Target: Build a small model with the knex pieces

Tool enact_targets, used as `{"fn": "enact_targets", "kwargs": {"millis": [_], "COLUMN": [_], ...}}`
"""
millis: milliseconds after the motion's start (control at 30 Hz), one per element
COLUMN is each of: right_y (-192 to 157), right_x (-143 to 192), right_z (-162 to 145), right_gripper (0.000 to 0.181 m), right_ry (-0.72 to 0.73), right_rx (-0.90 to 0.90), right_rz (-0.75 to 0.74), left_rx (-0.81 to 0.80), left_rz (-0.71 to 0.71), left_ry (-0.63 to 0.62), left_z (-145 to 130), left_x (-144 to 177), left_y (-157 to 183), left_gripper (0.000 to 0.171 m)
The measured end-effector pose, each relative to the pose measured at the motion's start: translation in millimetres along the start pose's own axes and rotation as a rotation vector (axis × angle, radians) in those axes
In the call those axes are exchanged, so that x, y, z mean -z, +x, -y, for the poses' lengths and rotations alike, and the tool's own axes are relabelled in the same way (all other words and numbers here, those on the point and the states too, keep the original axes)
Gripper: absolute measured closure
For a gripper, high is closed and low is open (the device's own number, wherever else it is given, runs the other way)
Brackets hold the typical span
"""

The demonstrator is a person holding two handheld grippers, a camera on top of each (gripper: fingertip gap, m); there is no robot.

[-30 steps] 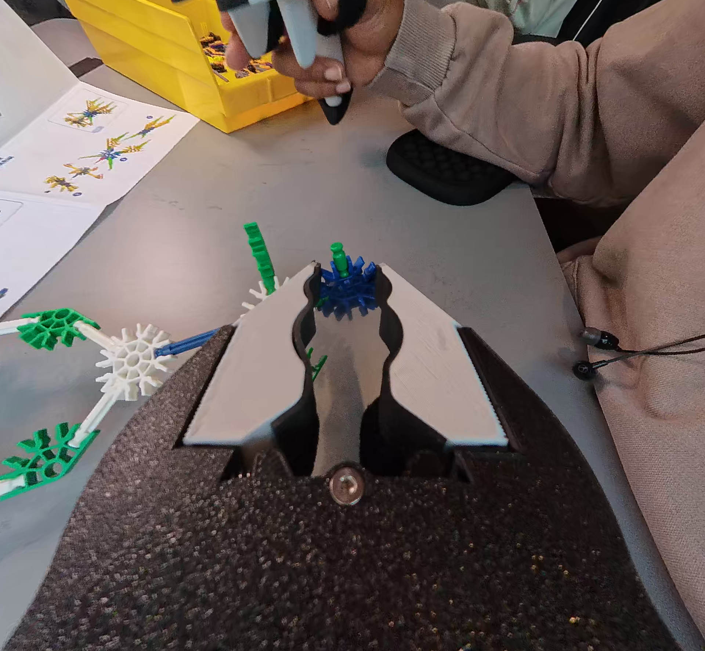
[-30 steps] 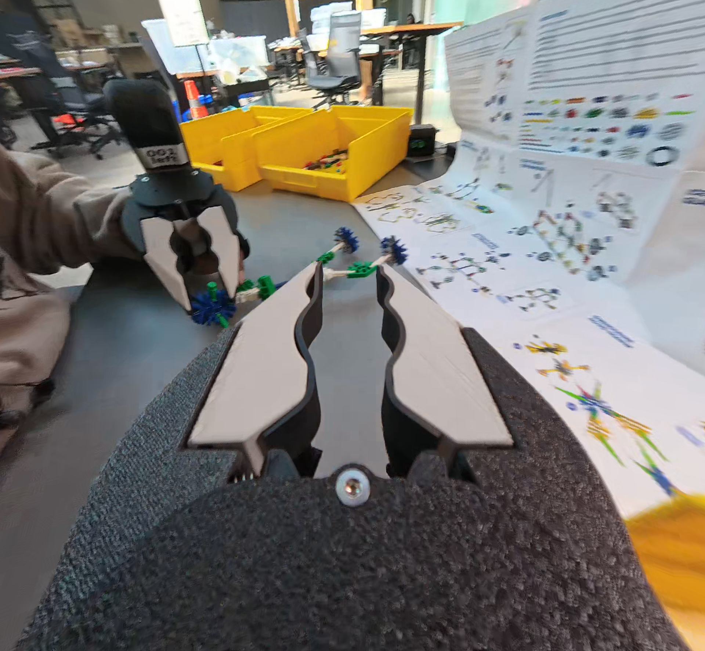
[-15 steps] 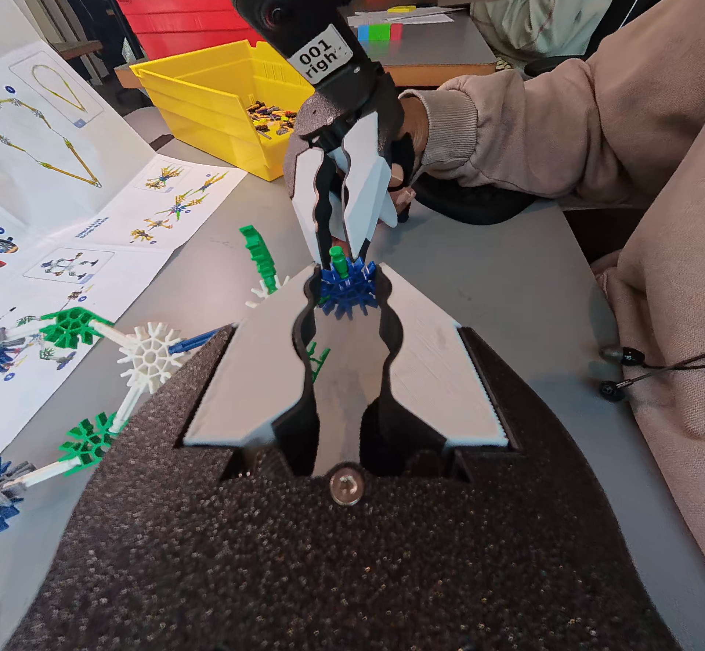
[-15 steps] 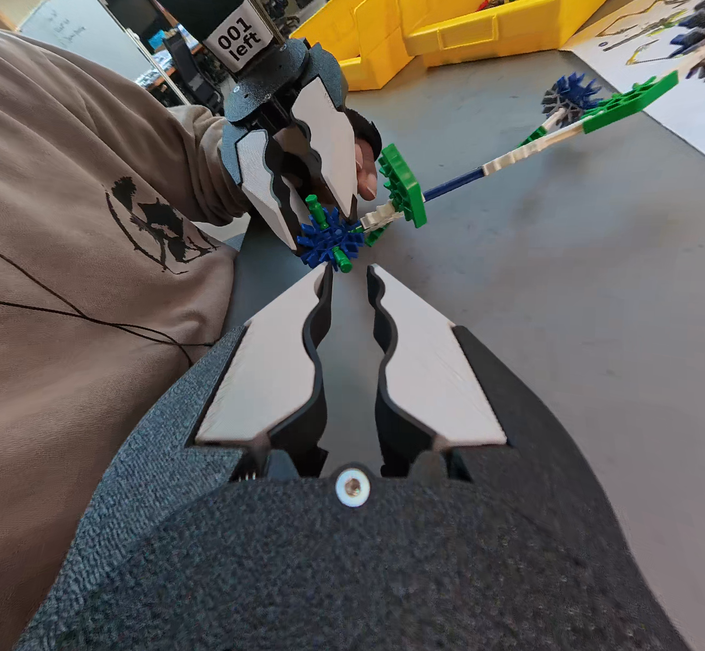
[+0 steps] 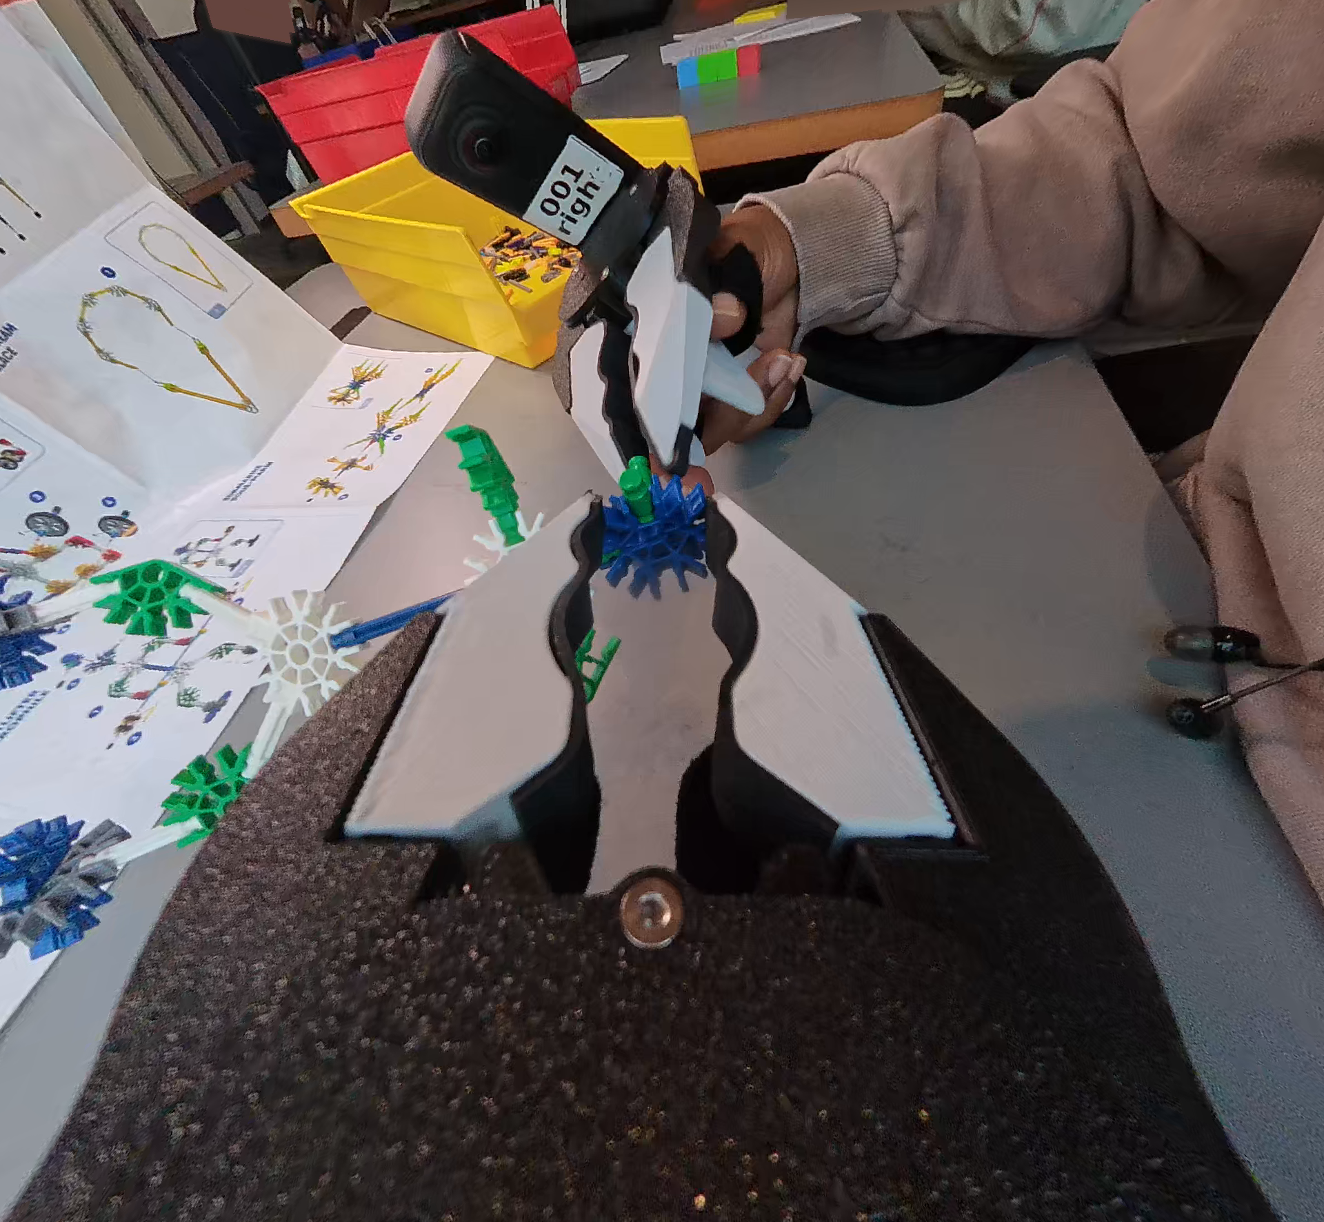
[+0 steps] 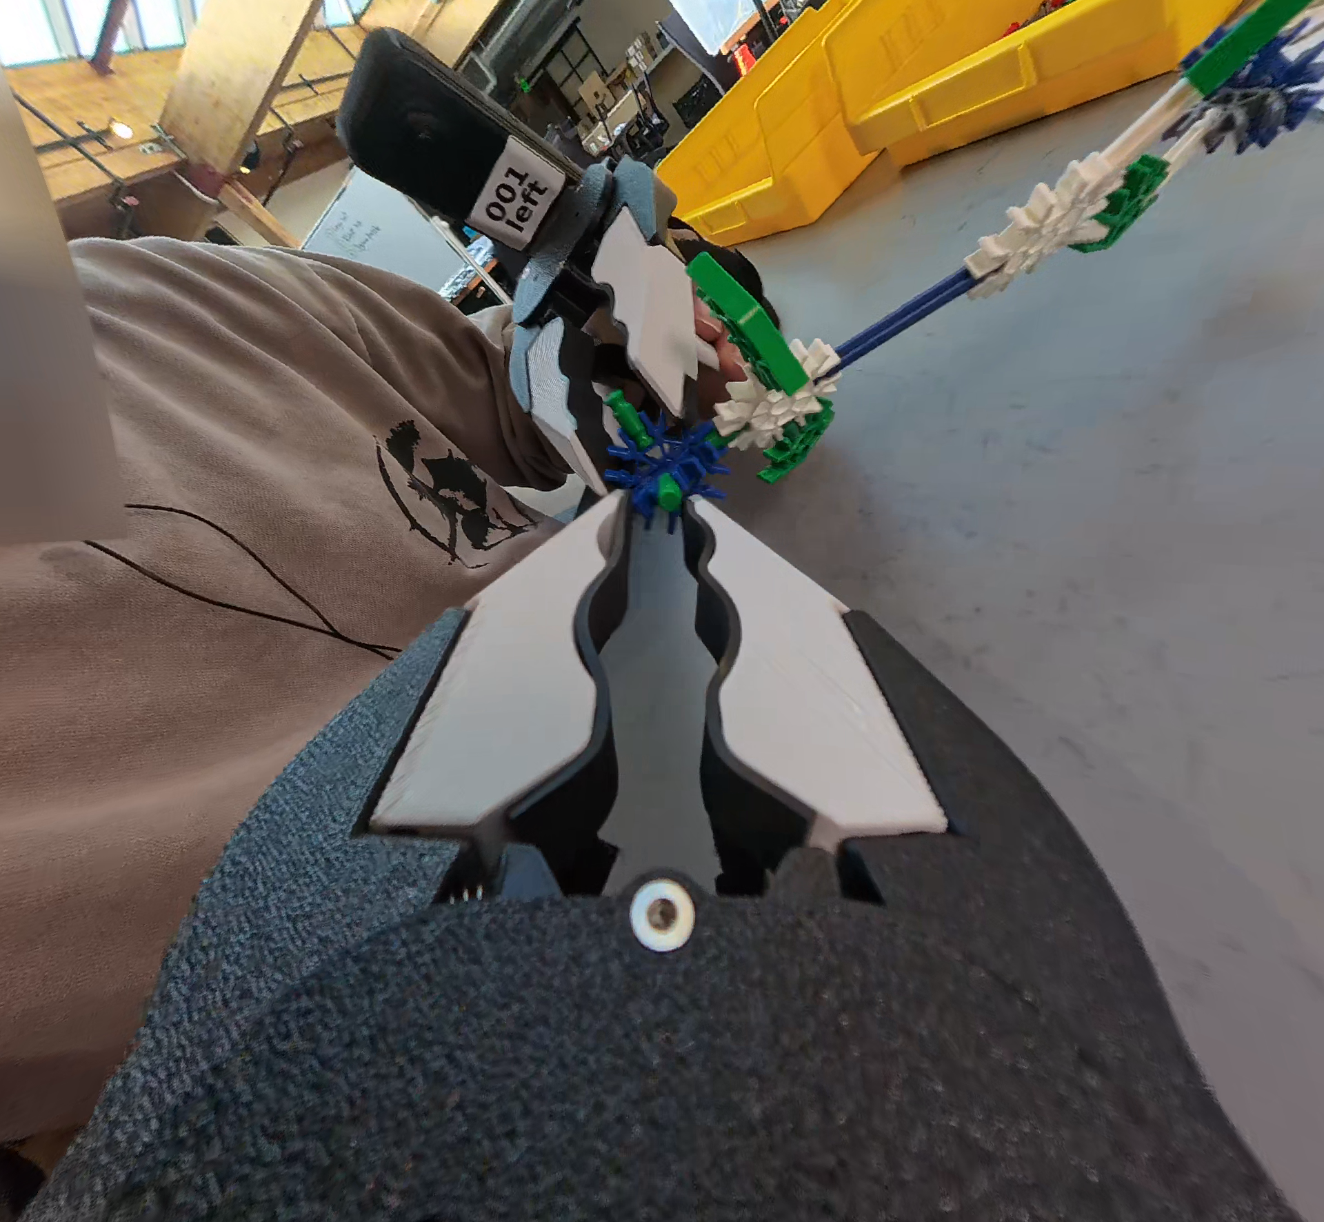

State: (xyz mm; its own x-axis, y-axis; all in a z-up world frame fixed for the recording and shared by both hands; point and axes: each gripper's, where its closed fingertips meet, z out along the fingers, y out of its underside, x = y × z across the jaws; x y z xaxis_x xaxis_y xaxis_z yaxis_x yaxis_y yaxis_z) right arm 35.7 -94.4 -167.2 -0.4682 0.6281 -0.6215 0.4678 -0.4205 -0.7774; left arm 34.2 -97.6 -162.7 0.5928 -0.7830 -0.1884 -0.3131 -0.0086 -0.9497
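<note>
Your right tool (image 6: 658, 501) has swung in over the last second and now meets your left tool (image 5: 650, 507), which is clamped on the blue connector (image 5: 655, 550) above the counter (image 5: 931, 543). The right tips sit narrowly around the green peg (image 5: 636, 485); I cannot tell whether they pinch it.

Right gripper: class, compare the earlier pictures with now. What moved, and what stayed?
The right gripper came down from above the yellow bin to the blue snowflake connector, its fingers now closing around the short green rod. The left gripper stays shut on the connector.
</note>
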Motion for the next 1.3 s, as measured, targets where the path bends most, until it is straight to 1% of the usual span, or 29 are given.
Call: {"fn": "enact_targets", "kwargs": {"millis": [33, 67, 133, 200, 333, 433, 533, 600, 633, 700, 800, 833, 900, 1033, 1100, 1200, 1300], "right_y": [-3.8, -3.2, 5.9, 11.9, 16.6, 15.9, 12.4, 15.1, 16.2, 20.8, 15.4, 14.9, 16.8, 17.5, 21.4, 29.8, 36.9], "right_x": [-0.6, -1.3, -4.0, -8.2, -5.8, -4.0, -0.2, 2.4, 2.8, 2.0, -4.7, -7.1, -9.2, -8.8, -1.5, 11.7, 13.5], "right_z": [0.2, -1.3, -5.7, -9.7, -7.2, -13.1, -21.3, -28.6, -31.8, -39.8, -44.6, -45.7, -50.8, -52.6, -46.1, -31.8, -29.2], "right_gripper": [0.156, 0.155, 0.163, 0.165, 0.172, 0.172, 0.172, 0.173, 0.173, 0.173, 0.172, 0.172, 0.172, 0.165, 0.159, 0.158, 0.156], "right_ry": [-0.001, -0.010, -0.033, -0.053, -0.048, -0.110, -0.177, -0.217, -0.235, -0.283, -0.309, -0.318, -0.353, -0.366, -0.346, -0.268, -0.236], "right_rx": [-0.021, -0.030, -0.024, -0.036, -0.022, 0.021, 0.037, 0.032, 0.022, 0.032, 0.040, 0.048, 0.084, 0.099, 0.102, 0.065, 0.035], "right_rz": [0.024, 0.023, -0.040, -0.085, -0.114, -0.128, -0.117, -0.133, -0.137, -0.169, -0.156, -0.164, -0.192, -0.202, -0.231, -0.275, -0.292], "left_rx": [-0.035, -0.077, -0.130, -0.173, -0.204, -0.143, -0.017, 0.085, 0.139, 0.203, 0.173, 0.157, 0.135, 0.179, 0.190, 0.166, 0.142], "left_rz": [0.015, 0.036, 0.055, 0.074, 0.109, 0.053, -0.031, -0.099, -0.106, -0.067, -0.041, -0.040, -0.045, -0.076, -0.093, -0.104, -0.107], "left_ry": [-0.027, -0.044, -0.074, -0.099, -0.135, -0.127, -0.067, -0.047, -0.050, -0.089, -0.143, -0.182, -0.208, -0.240, -0.269, -0.271, -0.272], "left_z": [-3.5, -5.4, -8.7, -11.3, -16.4, -19.1, -13.3, -12.4, -14.6, -25.4, -36.2, -42.2, -45.9, -53.3, -58.8, -58.3, -56.5], "left_x": [-1.4, -2.3, -4.6, -6.7, -9.0, -9.6, -3.5, 3.0, 4.4, 2.4, -4.4, -7.6, -11.2, -12.8, -13.4, -15.0, -16.2], "left_y": [0.0, -0.4, 1.2, 2.1, -0.2, 3.6, 4.7, 2.9, -1.1, -12.1, -13.3, -11.3, -7.4, -3.9, -0.7, 5.0, 8.1], "left_gripper": [0.143, 0.144, 0.143, 0.144, 0.143, 0.142, 0.140, 0.148, 0.152, 0.151, 0.149, 0.149, 0.149, 0.152, 0.153, 0.153, 0.153]}}
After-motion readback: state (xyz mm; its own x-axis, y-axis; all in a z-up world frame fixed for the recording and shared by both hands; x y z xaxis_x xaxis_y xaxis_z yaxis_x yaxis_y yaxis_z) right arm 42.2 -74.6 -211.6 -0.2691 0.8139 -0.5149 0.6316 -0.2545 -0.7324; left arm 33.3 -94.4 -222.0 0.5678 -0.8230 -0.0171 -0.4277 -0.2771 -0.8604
